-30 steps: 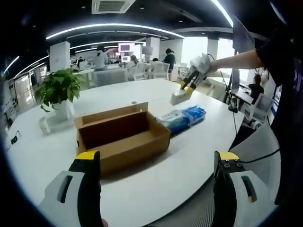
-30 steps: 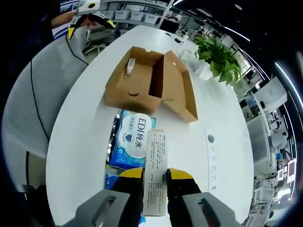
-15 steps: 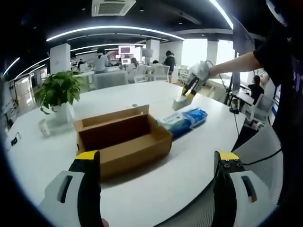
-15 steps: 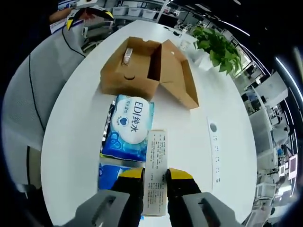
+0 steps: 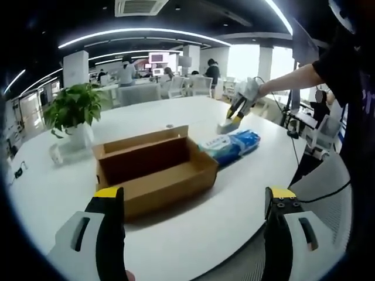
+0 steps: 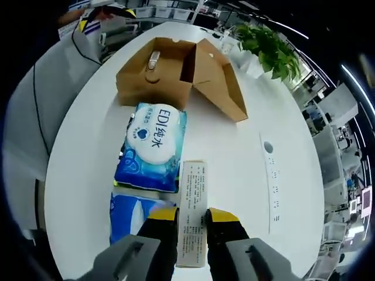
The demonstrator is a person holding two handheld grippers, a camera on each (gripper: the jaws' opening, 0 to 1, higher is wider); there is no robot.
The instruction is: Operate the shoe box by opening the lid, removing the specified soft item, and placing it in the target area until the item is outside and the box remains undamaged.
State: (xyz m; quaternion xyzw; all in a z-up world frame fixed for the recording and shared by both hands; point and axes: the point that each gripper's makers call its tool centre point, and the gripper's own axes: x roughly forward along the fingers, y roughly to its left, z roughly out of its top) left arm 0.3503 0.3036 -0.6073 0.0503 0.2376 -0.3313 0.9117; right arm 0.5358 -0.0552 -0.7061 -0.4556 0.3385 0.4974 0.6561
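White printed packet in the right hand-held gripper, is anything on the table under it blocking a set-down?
Probably not. The white printed packet hangs over bare white table; the blue wet-wipes pack lies just beside it, toward the open cardboard box.

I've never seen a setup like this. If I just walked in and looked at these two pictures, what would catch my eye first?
Probably the open brown cardboard shoe box on the round white table, lid flipped back, with bright blue soft packs lying beside it. Next, the right gripper, its yellow-tipped jaws clamped on a slim white printed box above the table. The leafy green potted plant sits beyond the box.
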